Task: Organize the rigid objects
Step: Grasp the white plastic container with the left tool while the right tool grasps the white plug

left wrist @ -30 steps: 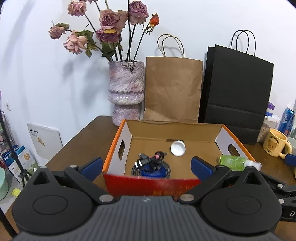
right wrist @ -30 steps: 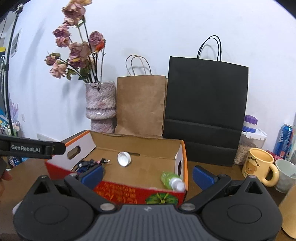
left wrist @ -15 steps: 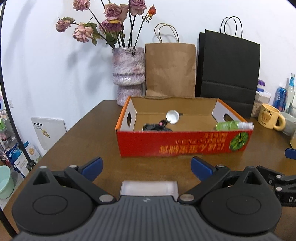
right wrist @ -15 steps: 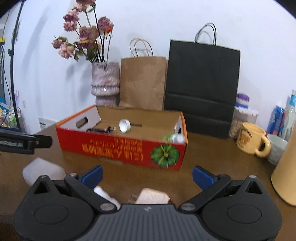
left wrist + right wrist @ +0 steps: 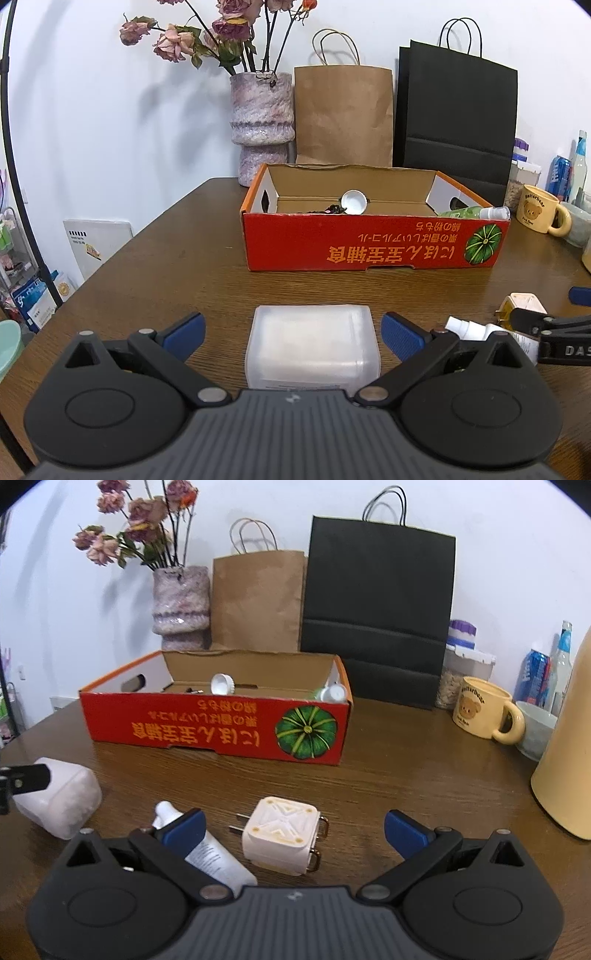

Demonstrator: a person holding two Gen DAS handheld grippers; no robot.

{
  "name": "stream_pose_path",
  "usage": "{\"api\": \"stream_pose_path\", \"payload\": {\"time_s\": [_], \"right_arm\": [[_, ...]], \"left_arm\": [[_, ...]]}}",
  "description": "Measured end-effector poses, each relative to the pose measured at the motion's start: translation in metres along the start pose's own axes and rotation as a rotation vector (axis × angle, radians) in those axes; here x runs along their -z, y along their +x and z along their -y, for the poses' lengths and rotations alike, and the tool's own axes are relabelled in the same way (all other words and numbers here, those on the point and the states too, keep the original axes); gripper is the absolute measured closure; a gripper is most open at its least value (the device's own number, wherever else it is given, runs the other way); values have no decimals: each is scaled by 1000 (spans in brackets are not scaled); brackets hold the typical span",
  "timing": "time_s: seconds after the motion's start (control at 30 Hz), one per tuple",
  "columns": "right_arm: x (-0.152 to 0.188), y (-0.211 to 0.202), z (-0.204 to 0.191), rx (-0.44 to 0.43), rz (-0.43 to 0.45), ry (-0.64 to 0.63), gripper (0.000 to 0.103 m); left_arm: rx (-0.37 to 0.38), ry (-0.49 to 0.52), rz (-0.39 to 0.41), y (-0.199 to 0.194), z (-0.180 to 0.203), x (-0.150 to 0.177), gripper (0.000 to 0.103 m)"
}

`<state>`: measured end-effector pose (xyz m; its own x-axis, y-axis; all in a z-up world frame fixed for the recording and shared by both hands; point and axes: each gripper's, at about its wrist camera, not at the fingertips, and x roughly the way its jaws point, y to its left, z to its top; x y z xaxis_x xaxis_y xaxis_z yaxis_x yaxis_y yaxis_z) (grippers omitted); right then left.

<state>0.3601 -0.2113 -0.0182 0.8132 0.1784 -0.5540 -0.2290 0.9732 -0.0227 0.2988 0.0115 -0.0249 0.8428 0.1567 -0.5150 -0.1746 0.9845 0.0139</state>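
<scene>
On a brown wooden table (image 5: 192,258), the left gripper (image 5: 291,330) has its blue-tipped jaws wide apart on either side of a frosted plastic box (image 5: 312,345), without touching it. Only the left wrist view shows this box whole; the right wrist view catches just its corner at the far left edge. Further right, the right gripper (image 5: 293,825) is also spread apart, around a white plug adapter (image 5: 280,836) lying flat with its prongs out. A white tube (image 5: 210,853) lies just beside the adapter, under the gripper's left finger. Beyond both grippers stands a red cardboard box (image 5: 218,727) holding a white cap (image 5: 222,684), a dark cable seen only from the left, and a green spray bottle (image 5: 471,213) at its right end.
</scene>
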Motion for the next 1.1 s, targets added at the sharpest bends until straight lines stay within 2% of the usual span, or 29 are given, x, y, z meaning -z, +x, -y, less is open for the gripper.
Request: {"api": "stream_pose_path", "payload": {"time_s": [0.17, 0.27, 0.33, 0.4, 0.43, 0.6, 0.8, 0.93, 1.1], "right_arm": [[-1, 14, 7, -10, -14, 56, 5], [-1, 22, 10, -33, -34, 92, 16], [0, 26, 12, -61, -47, 109, 29], [1, 25, 13, -92, -41, 126, 37], [1, 23, 12, -80, -31, 119, 46], [4, 16, 10, -76, -16, 110, 46], [1, 1, 10, -64, 50, 104, 46], [0, -7, 8, -75, 73, 98, 46], [0, -12, 2, -99, 83, 82, 46]], "left_arm": [[3, -14, 5, -1, -3, 0, 0], [3, -15, 7, -1, -3, 0, 0], [3, -14, 8, -2, -2, 0, 0], [5, -14, 7, -2, -2, 0, 0], [4, -13, 6, -1, -2, 0, 0], [1, -7, -2, -1, -1, 0, 0], [21, 9, -34, 6, 2, 3, 0], [4, 61, -47, 12, 11, 6, 0], [-31, 67, -59, 22, 12, 6, 0]]}}
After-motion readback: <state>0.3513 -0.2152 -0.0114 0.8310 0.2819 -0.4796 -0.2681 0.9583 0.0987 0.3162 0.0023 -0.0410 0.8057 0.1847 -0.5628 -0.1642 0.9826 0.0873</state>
